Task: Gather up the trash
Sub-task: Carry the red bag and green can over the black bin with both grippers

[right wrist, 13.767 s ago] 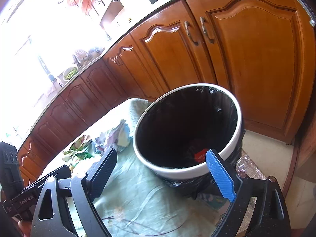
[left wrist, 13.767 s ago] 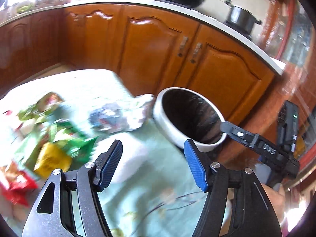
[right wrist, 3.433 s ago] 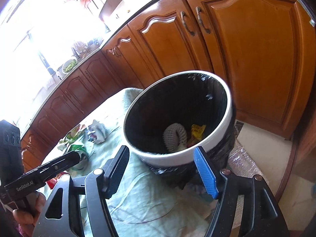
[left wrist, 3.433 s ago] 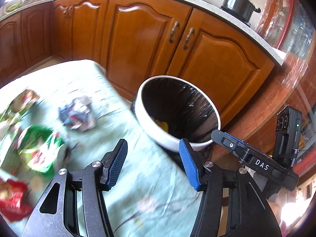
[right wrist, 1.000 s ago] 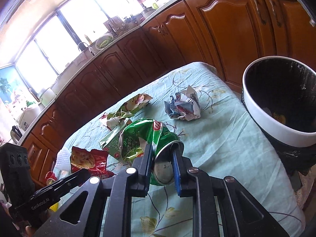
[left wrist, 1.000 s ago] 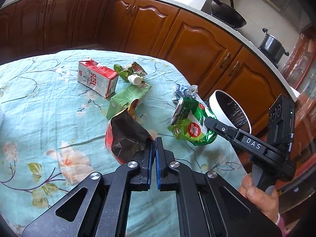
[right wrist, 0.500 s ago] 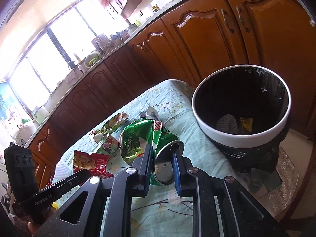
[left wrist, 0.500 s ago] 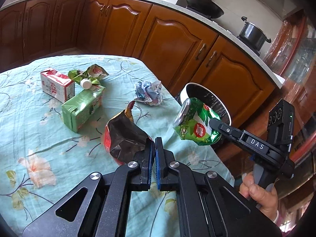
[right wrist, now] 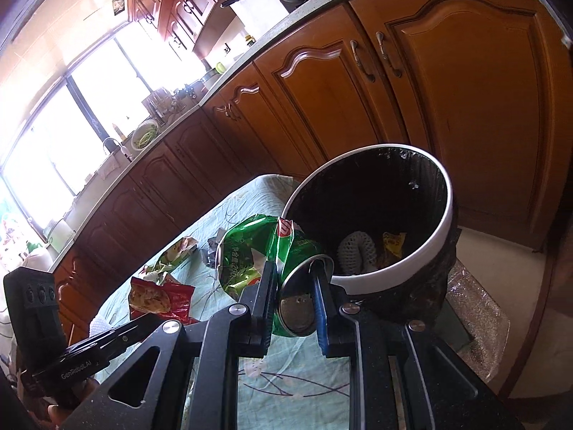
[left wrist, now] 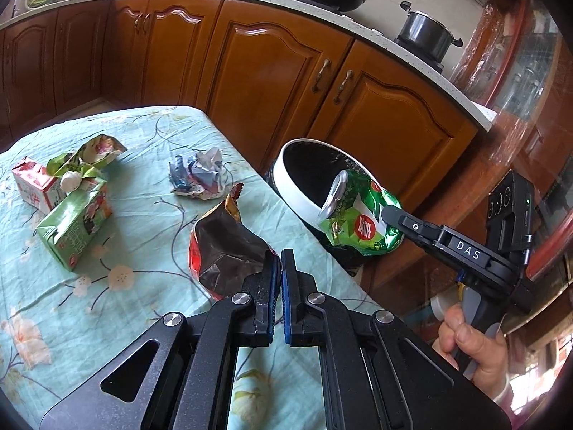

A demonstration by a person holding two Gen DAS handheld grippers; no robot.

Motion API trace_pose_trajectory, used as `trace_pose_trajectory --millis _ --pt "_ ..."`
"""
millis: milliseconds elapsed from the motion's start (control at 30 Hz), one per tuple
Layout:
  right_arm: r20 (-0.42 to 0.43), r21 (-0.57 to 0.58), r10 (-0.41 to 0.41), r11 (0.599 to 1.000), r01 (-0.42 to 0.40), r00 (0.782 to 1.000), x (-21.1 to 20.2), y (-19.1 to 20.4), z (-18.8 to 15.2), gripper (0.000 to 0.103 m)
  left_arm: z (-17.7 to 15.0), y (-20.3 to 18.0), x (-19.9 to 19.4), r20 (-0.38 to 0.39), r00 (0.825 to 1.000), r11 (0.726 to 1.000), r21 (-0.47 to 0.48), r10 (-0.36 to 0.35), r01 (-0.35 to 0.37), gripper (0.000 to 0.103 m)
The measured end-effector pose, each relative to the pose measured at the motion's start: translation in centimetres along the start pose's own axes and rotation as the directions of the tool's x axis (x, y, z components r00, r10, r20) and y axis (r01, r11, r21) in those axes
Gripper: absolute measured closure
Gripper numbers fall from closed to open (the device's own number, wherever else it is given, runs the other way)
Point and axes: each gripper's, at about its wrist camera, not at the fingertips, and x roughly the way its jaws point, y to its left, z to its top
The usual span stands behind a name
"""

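— Right wrist view: the right gripper (right wrist: 294,299) is clenched on a crushed green can (right wrist: 272,261), carried right up beside the bin (right wrist: 442,215), not over its mouth yet.

— And the left gripper (left wrist: 278,295)?

— Jaws pinched tight on a red wrapper (left wrist: 224,251), dark inside, over the near table (left wrist: 143,186) edge.

— So the carry step?

— I'd say so. Next, each load needs to get over the black-lined opening before the jaws let go; the can first.

— What's the can like?

— Dented, bright green, open end facing the camera. A carton (left wrist: 73,227), a paper wad (left wrist: 198,175) and more wrappers wait on the far cloth.
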Motion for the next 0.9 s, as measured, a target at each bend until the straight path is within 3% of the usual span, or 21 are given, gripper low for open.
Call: trace_pose_trajectory --millis 400,900 --pt "0.027 0.029 -0.058 0.998 0.057 0.998 -0.4 -3.3 1.7 0.084 2.0 -3.5 3.4 -0.037 0.998 0.995 0.086 -0.046 0.049 0.101" --pt "0.035 -0.011 -0.172 0.985 0.172 0.985 1.1 -5.4 5.1 0.084 6.9 -8.6 8.9 -0.075 0.990 0.976 0.178 -0.116 0.127 0.101"
